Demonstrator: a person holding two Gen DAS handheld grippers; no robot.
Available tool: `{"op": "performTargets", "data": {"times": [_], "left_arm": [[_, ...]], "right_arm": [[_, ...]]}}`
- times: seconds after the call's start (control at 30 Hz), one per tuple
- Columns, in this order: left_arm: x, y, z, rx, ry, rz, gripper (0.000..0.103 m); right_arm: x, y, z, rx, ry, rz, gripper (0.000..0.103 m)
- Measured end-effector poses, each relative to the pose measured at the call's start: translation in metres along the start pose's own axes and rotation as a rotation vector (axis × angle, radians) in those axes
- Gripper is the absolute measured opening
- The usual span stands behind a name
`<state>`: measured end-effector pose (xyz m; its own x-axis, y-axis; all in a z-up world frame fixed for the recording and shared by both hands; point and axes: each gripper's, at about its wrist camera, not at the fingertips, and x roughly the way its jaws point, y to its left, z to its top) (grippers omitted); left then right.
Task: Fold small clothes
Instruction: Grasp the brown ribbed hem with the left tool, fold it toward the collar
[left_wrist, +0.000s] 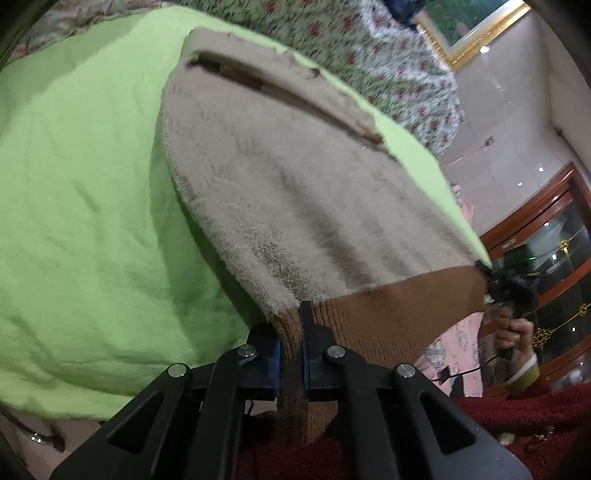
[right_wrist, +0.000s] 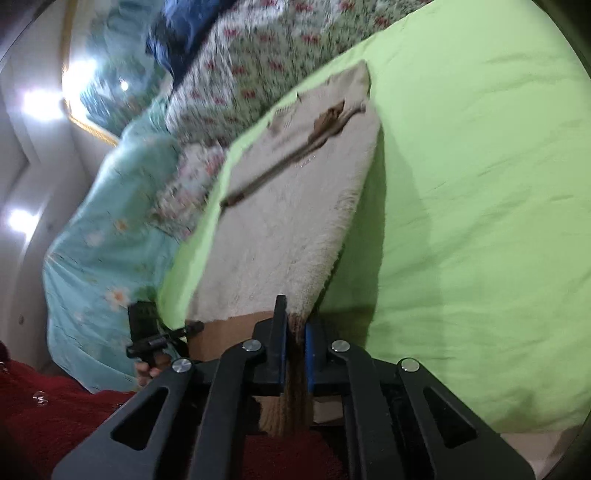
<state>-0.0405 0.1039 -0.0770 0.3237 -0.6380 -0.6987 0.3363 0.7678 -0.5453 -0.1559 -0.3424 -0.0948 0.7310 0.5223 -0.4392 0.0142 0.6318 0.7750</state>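
A small fuzzy beige sweater (left_wrist: 280, 177) with a brown ribbed hem (left_wrist: 388, 314) and a brown front zip lies stretched over the green bedsheet (left_wrist: 81, 192). My left gripper (left_wrist: 292, 332) is shut on one corner of the hem. My right gripper (right_wrist: 295, 332) is shut on the other hem corner (right_wrist: 229, 332), and it shows at the right in the left wrist view (left_wrist: 506, 288). The sweater (right_wrist: 295, 192) is held taut between both, its hem lifted off the sheet. The left gripper shows at the lower left of the right wrist view (right_wrist: 159, 332).
A floral quilt (left_wrist: 388, 55) and a turquoise flowered blanket (right_wrist: 103, 236) are bunched at the far side of the bed. A dark red garment (right_wrist: 55, 417) is near me. A wooden glass cabinet (left_wrist: 554, 251) stands to the right.
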Motion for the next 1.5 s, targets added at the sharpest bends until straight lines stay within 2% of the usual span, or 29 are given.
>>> {"op": "performTargets", "data": {"times": [0.07,0.17,0.27,0.3,0.37,0.4,0.47,0.53,0.63,0.77,0.93,1.03,1.13,1.27,1.37,1.5], "left_arm": [[0.004,0.005,0.000,-0.015,0.025,-0.009,0.007],[0.018,0.013,-0.003,-0.046,0.083,-0.013,0.009],[0.022,0.014,-0.005,-0.047,0.099,-0.050,0.021],[0.023,0.012,-0.006,-0.046,0.096,-0.055,0.020],[0.025,0.009,-0.006,-0.022,0.078,-0.050,0.007],[0.026,0.005,-0.006,0.000,0.067,-0.032,0.006],[0.019,-0.001,-0.007,0.012,0.026,-0.016,0.005],[-0.005,-0.004,-0.010,0.006,-0.053,-0.016,0.005],[-0.030,0.001,-0.014,0.000,-0.121,0.001,0.004],[-0.033,0.007,-0.011,-0.051,-0.139,-0.025,0.004],[-0.040,-0.015,0.006,-0.013,-0.177,-0.070,0.004],[-0.046,-0.022,0.025,0.006,-0.201,-0.091,0.004],[-0.056,-0.027,0.052,0.020,-0.257,-0.099,0.004],[-0.066,-0.031,0.109,0.039,-0.360,-0.106,0.004],[-0.067,-0.034,0.157,0.048,-0.418,-0.096,0.005],[-0.058,-0.038,0.217,0.074,-0.448,-0.045,0.005]], "right_arm": [[0.014,-0.009,-0.002,0.020,0.043,0.007,0.010],[0.031,-0.016,-0.006,0.032,0.086,-0.038,0.013],[0.031,-0.019,-0.010,0.031,0.080,-0.026,0.014],[0.029,-0.020,-0.011,0.027,0.081,-0.023,0.014],[0.031,-0.020,-0.014,0.012,0.088,-0.030,0.014],[0.031,-0.020,-0.014,0.007,0.089,-0.031,0.014],[0.033,-0.016,-0.015,-0.019,0.086,-0.047,0.014],[0.029,-0.012,-0.016,-0.026,0.071,-0.039,0.009],[0.017,-0.015,-0.022,-0.019,0.051,-0.030,0.008],[0.019,-0.020,-0.026,0.013,0.041,0.013,0.008],[0.004,0.000,-0.013,-0.006,-0.038,0.122,0.007],[-0.006,0.013,0.005,-0.023,-0.087,0.153,0.007],[-0.011,0.025,0.031,-0.034,-0.147,0.190,0.007],[-0.004,0.045,0.078,-0.077,-0.212,0.216,0.007],[0.012,0.049,0.118,-0.095,-0.243,0.201,0.007],[0.042,0.045,0.178,-0.059,-0.270,0.166,0.007]]}}
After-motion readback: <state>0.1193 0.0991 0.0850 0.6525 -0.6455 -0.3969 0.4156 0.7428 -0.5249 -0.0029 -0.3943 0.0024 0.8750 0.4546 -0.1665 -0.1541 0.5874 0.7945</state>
